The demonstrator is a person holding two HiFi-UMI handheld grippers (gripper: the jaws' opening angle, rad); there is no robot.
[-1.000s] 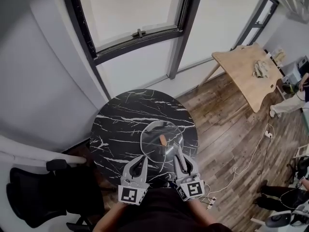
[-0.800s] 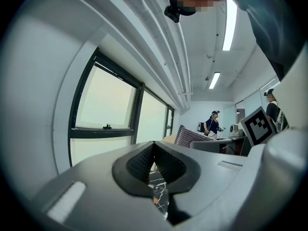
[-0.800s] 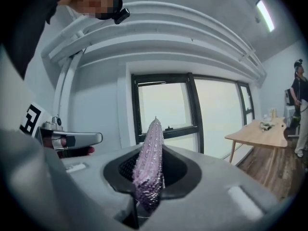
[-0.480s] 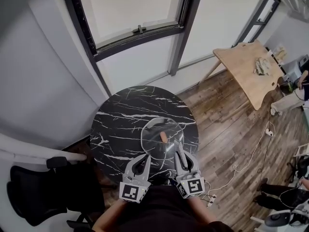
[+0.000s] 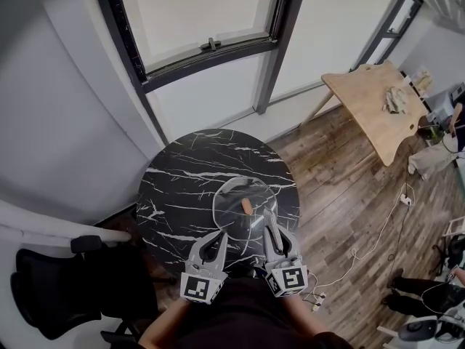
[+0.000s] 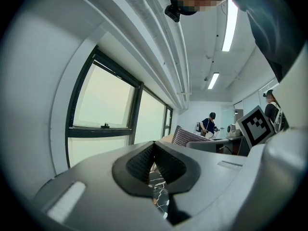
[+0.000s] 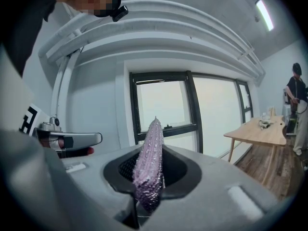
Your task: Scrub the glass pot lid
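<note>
A round black marble table [image 5: 182, 187] fills the centre of the head view, and the glass pot lid [image 5: 232, 201] lies on its lower right part. At the lid's lower right rim the right gripper [image 5: 268, 219] clamps a purple glittery scrubber [image 7: 149, 162]. The left gripper [image 5: 217, 240], at lower centre, has its jaws pressed together with nothing between them.

Diffuse daylight enters through the window [image 5: 203, 13], whose panes wash out to near-white in all three views. Below the window, the black marble table [image 5: 182, 180] carries a soft sheen and no hard shadows. Right of the window, a ceiling strip light [image 6: 230, 25] flares. Both gripper views bow strongly toward dark circular edges, with blurred foregrounds. Small glints speckle the purple scrubber [image 7: 149, 162].
</note>
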